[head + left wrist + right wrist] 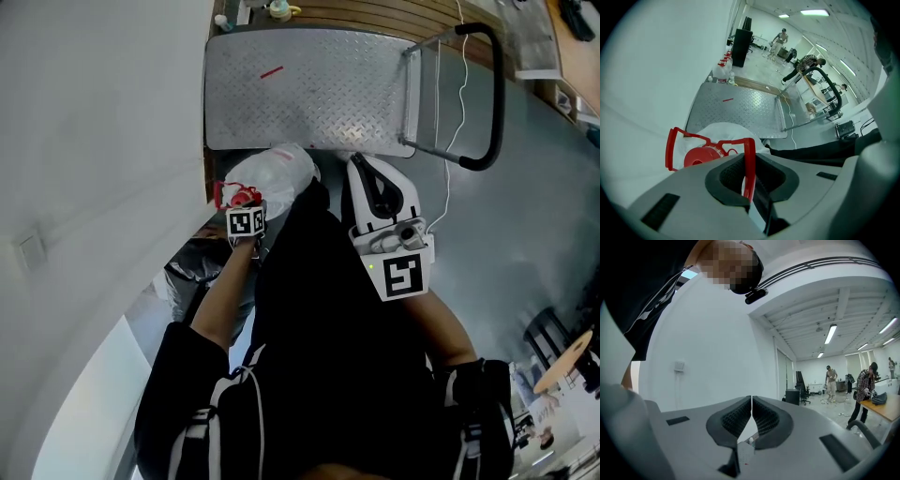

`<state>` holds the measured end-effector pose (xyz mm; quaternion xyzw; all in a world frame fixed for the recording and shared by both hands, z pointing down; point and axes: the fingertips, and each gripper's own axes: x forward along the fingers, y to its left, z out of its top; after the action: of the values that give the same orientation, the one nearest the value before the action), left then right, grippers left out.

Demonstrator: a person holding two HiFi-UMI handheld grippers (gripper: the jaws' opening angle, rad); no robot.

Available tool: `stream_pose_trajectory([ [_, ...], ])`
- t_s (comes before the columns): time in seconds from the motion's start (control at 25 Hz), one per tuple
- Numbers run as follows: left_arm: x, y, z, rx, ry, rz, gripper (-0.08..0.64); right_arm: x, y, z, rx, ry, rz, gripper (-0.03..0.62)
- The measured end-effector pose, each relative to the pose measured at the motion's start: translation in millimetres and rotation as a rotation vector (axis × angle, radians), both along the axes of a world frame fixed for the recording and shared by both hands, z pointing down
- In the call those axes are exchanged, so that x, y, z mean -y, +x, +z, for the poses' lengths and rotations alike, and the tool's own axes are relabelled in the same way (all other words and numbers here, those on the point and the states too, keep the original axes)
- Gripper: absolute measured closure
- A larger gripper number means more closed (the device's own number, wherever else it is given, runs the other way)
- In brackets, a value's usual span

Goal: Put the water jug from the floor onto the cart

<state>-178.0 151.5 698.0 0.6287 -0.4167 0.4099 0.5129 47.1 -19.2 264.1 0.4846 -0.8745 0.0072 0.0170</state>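
The water jug (277, 173) is clear plastic with a red cap (701, 154) and a red carrying handle (749, 159). It hangs just short of the cart's near edge. My left gripper (246, 211) points steeply down and is shut on that handle, which runs between the pads of the left gripper (750, 183). The cart (309, 94) is a flat diamond-plate platform with a black push handle (495, 94) on the right. My right gripper (358, 161) is beside the jug, to its right. Seen from its own camera, the right gripper (752, 401) is shut and empty.
A white wall (94, 141) runs along the left, close to the jug. More jugs (724, 70) and small bottles (278, 9) stand past the cart's far end. A white cable (459, 103) crosses the push handle. A dark shiny bag (187, 267) lies below my left arm. People stand far off.
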Motion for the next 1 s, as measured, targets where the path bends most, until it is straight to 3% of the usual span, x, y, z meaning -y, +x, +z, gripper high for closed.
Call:
stream_pose_trajectory([
  [0.44,49,42,-23,0.012,0.027,-0.003,0.499,21,70,-10,0.08,0.022,0.094,0.572],
  [1.0,129,93,-34,0.008,0.077,-0.176,0.499,52,164,0,0.107,-0.011,0.137,0.572],
])
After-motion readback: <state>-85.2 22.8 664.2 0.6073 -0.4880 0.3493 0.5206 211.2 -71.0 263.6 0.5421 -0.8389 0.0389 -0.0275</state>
